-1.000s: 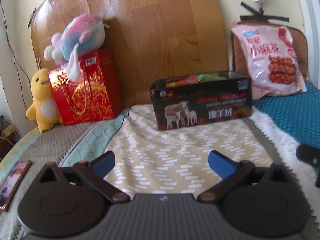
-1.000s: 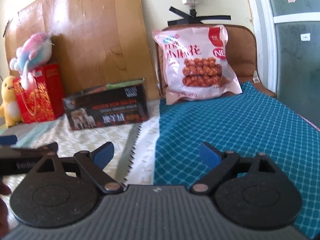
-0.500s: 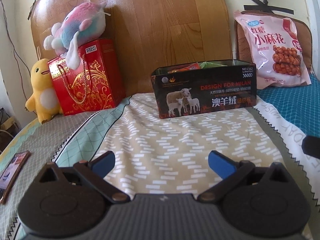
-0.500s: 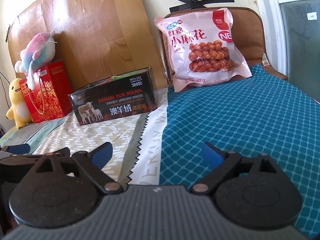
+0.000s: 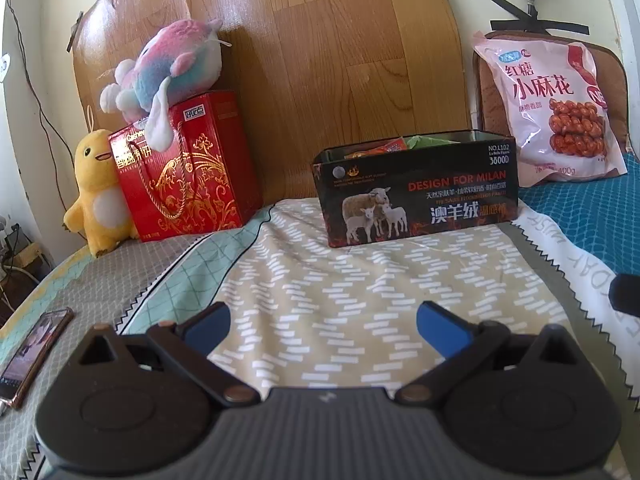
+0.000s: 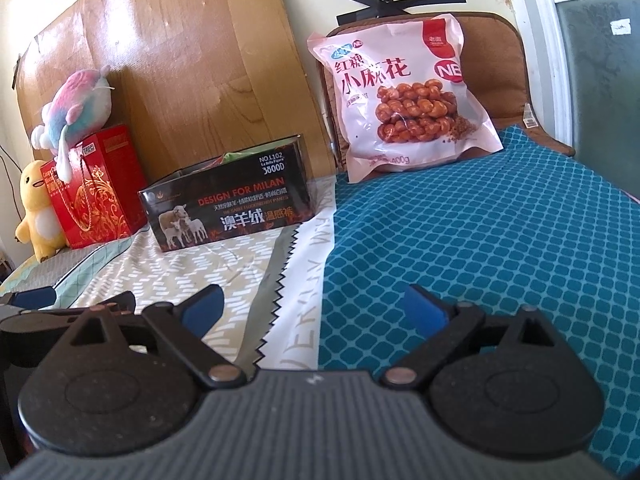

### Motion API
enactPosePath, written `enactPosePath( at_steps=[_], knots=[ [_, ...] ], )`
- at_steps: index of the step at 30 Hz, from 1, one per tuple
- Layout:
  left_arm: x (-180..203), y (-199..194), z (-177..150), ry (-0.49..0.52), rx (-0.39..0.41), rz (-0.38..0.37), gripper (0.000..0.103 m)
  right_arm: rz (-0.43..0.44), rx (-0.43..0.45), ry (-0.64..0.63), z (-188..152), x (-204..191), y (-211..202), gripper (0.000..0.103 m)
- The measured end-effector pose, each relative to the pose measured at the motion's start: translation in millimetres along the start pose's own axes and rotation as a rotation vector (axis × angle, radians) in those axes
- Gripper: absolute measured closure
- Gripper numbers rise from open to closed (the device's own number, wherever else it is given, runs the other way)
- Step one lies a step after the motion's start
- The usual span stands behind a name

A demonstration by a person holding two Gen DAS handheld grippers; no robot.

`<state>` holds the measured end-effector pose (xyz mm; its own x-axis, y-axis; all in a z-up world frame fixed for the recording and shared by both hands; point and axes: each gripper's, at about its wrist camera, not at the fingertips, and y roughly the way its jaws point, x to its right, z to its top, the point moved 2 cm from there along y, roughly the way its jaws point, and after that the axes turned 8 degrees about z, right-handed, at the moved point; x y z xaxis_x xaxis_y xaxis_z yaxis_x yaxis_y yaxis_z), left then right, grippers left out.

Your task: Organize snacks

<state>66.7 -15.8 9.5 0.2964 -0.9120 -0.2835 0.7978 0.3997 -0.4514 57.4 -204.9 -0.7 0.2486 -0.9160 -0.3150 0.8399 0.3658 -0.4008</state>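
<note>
A black tin box (image 5: 416, 192) with sheep on its side stands open-topped on the bed ahead of my left gripper (image 5: 322, 326); orange and green snack packets (image 5: 394, 146) show inside it. It also shows in the right wrist view (image 6: 228, 204). A large pink snack bag (image 6: 400, 100) leans upright against a brown cushion, ahead of my right gripper (image 6: 314, 306); the left wrist view shows it at far right (image 5: 552, 108). Both grippers are open and empty, held low over the bedding, well short of the box and bag.
A red gift box (image 5: 184, 168) with a pastel plush (image 5: 168, 68) on top and a yellow duck plush (image 5: 98, 196) stand at the back left. A phone (image 5: 34, 354) lies at the left edge. A wooden headboard (image 5: 320, 48) is behind. Teal blanket (image 6: 500, 240) covers the right.
Both grippers have moved forward toward the headboard; the tin box and the pink bag look larger and closer. Both grippers stay open and empty.
</note>
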Motion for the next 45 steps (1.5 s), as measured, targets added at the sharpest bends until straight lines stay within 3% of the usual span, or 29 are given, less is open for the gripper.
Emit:
enactPosePath(
  at_steps=[45],
  knots=[
    [0.1, -3.7, 0.2, 0.005, 0.023, 0.005, 0.0, 0.005, 0.009, 0.016, -0.2, 0.8, -2.2, 0.004]
  ],
)
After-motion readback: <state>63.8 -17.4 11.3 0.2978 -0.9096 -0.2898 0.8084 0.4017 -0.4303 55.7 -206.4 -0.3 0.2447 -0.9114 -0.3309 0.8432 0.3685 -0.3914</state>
